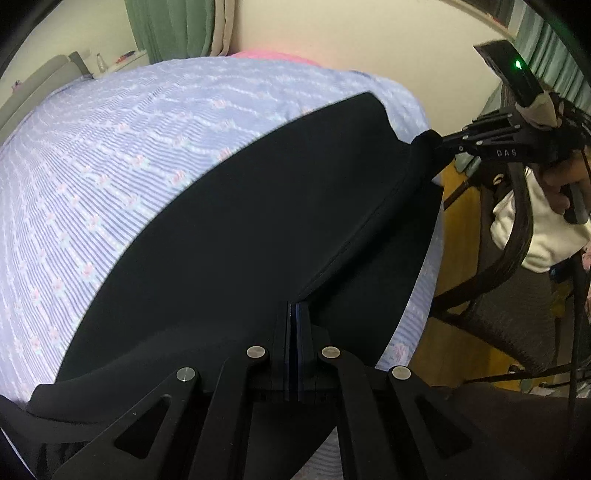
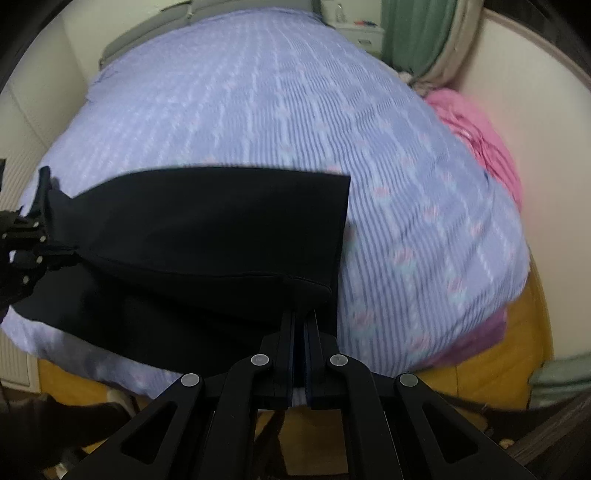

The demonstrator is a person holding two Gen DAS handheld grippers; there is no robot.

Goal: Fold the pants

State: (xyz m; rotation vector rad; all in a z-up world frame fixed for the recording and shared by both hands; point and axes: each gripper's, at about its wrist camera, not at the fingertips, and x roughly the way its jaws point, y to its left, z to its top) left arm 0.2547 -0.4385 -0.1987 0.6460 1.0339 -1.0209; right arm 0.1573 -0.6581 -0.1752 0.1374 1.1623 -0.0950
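Observation:
The black pants [image 1: 240, 229] lie across the near edge of a bed with a lavender patterned cover [image 1: 110, 147]. My left gripper [image 1: 295, 306] is shut on the pants' near edge, lifting a fold along a seam. My right gripper [image 2: 299, 314] is shut on the pants [image 2: 207, 229] at the other end of the same edge. In the left wrist view the right gripper [image 1: 439, 142] pinches a far corner of the cloth. In the right wrist view the left gripper [image 2: 55, 247] grips the left corner. The lifted layer hangs over a lower layer of the pants.
The bed cover [image 2: 258, 110] fills most of both views. A pink blanket [image 2: 476, 136] lies at the bed's far right by the wall. Green curtains [image 1: 170, 29] hang behind. A yellow wooden floor [image 2: 480, 376] runs beside the bed. The person's white shirt [image 1: 535, 229] shows at right.

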